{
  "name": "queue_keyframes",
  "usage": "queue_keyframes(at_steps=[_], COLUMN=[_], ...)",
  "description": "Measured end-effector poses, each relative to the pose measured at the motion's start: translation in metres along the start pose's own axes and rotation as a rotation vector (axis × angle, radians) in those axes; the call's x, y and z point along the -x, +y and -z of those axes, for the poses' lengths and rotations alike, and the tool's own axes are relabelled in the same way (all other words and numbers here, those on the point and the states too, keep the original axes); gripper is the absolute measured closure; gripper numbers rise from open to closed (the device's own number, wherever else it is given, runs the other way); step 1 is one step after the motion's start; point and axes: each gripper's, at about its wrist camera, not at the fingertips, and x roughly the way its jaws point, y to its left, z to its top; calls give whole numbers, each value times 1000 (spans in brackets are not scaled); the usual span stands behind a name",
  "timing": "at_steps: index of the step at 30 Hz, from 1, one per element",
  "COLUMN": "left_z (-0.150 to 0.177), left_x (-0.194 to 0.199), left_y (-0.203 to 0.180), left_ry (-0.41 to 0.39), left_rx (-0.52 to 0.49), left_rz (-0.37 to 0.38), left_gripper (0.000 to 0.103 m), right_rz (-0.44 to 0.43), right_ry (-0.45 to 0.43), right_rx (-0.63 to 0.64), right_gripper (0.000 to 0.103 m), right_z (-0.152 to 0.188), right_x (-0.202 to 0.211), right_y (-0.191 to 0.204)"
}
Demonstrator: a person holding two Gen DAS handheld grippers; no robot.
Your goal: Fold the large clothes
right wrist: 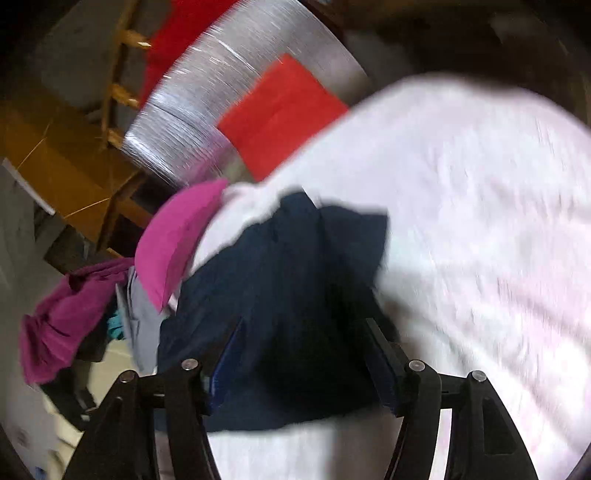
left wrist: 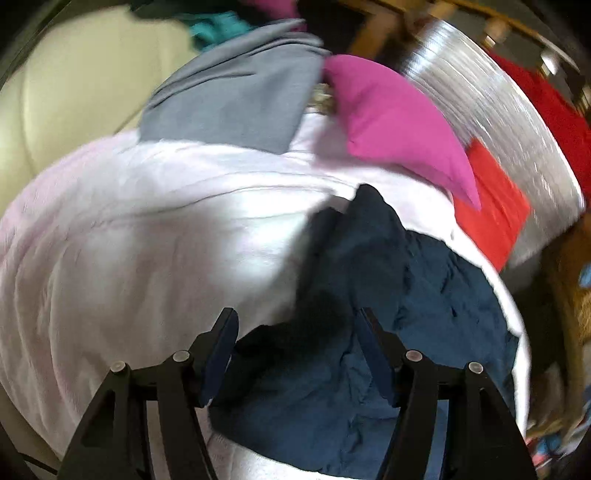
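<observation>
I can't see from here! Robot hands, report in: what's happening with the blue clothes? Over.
Left gripper and right gripper open, nothing held. Navy garment lies crumpled on white cloth. Pink cushion and grey garment beside it. Over.

Matt navy cloth (left wrist: 369, 295) lies crumpled on a soft white fleecy cover (left wrist: 147, 240) — beside that cover, a glossy ribbed silver sheet (right wrist: 207, 96).

Count from my side: two grippers, left gripper (left wrist: 297, 325) and right gripper (right wrist: 303, 334). One navy garment (left wrist: 369, 295), one white cover (left wrist: 147, 240), one grey cloth (left wrist: 236, 99), one magenta piece (left wrist: 399, 122), one red folded cloth (right wrist: 280, 110), one purple heap (right wrist: 62, 317), one teal scrap (left wrist: 218, 27).
</observation>
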Motion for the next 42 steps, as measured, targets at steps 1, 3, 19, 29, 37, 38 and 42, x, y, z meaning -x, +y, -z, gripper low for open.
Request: queue_keyframes(at_steps=[1, 3, 19, 29, 37, 38, 42], left_z=[-1, -2, 15, 16, 16, 16, 17], left_x=[-3, -11, -37, -36, -36, -36, -36], left_y=[-7, -14, -36, -37, -38, -38, -38], left_ry=[-7, -6, 37, 32, 33, 32, 30], left_rx=[-29, -74, -268, -274, -275, -274, -278], left_rz=[-17, -51, -237, -231, -239, -240, -244], left_gripper=[36, 36, 25, 25, 25, 25, 25], right_rz=[21, 13, 25, 252, 120, 86, 7], right_ry=[-34, -42, 193, 324, 179, 172, 247], right_rx=[36, 82, 99, 107, 221, 262, 392], right_gripper=[36, 36, 36, 30, 30, 30, 30], right_z=[-3, -8, -52, -69, -57, -52, -29], right_x=[0, -10, -120, -236, -183, -179, -188], right_y=[6, 16, 46, 54, 104, 119, 169])
